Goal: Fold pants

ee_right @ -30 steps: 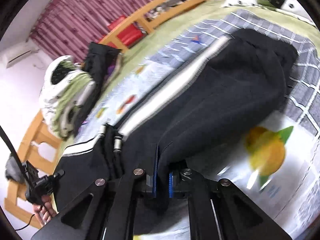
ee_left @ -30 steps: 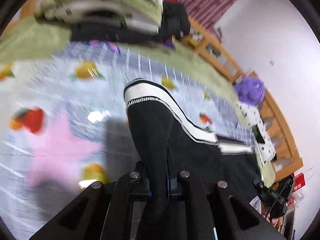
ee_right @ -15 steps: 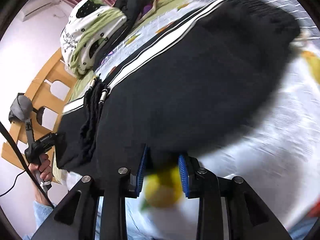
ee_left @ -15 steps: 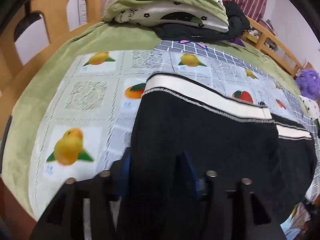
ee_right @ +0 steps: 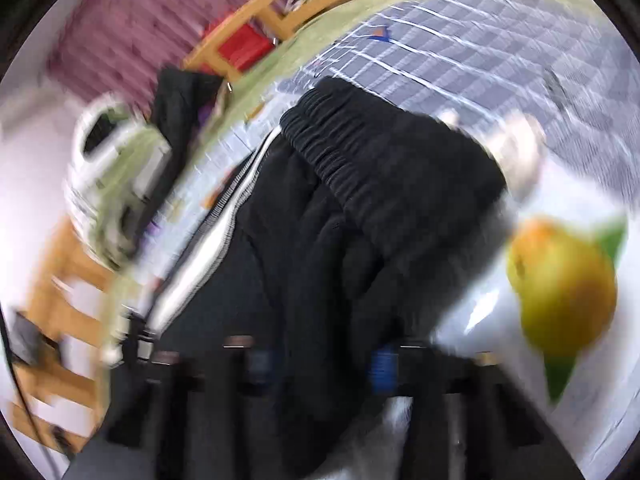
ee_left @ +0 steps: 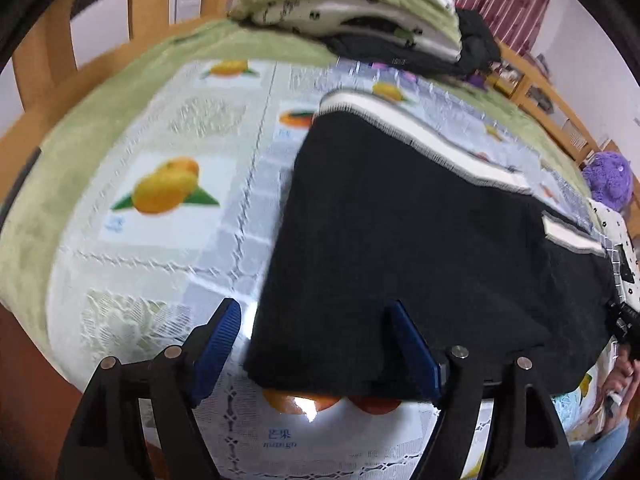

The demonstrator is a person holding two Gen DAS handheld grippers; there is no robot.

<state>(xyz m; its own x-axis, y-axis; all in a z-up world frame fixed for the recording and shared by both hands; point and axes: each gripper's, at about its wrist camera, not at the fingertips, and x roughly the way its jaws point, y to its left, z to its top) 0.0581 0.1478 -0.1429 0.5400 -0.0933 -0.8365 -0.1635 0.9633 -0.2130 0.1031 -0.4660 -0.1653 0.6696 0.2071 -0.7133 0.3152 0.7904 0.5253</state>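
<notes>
Black pants (ee_left: 420, 240) with a white side stripe (ee_left: 420, 132) lie folded flat on the fruit-print bedsheet (ee_left: 168, 192). My left gripper (ee_left: 318, 344) hovers over their near left corner. Its jaws are opening wide, and the blue pads (ee_left: 224, 332) touch no cloth. In the blurred right wrist view the pants (ee_right: 380, 220) show their elastic waistband (ee_right: 344, 152) and the stripe (ee_right: 200, 264). My right gripper (ee_right: 322, 364) is closing, with a bunch of black fabric between its pads.
A pile of folded green and white bedding (ee_left: 352, 4) and dark clothes sits at the bed's far end, by the wooden bed frame (ee_left: 132, 20). A purple plush (ee_left: 608, 180) lies at the right. A person's hand (ee_left: 624, 372) shows at the right edge. A red box (ee_right: 240, 46) stands beyond the rail.
The left gripper let go of the pants, laid them flat and spread its jaws. The right gripper released the cloth, shifted toward the waistband end and has fabric between its pads again.
</notes>
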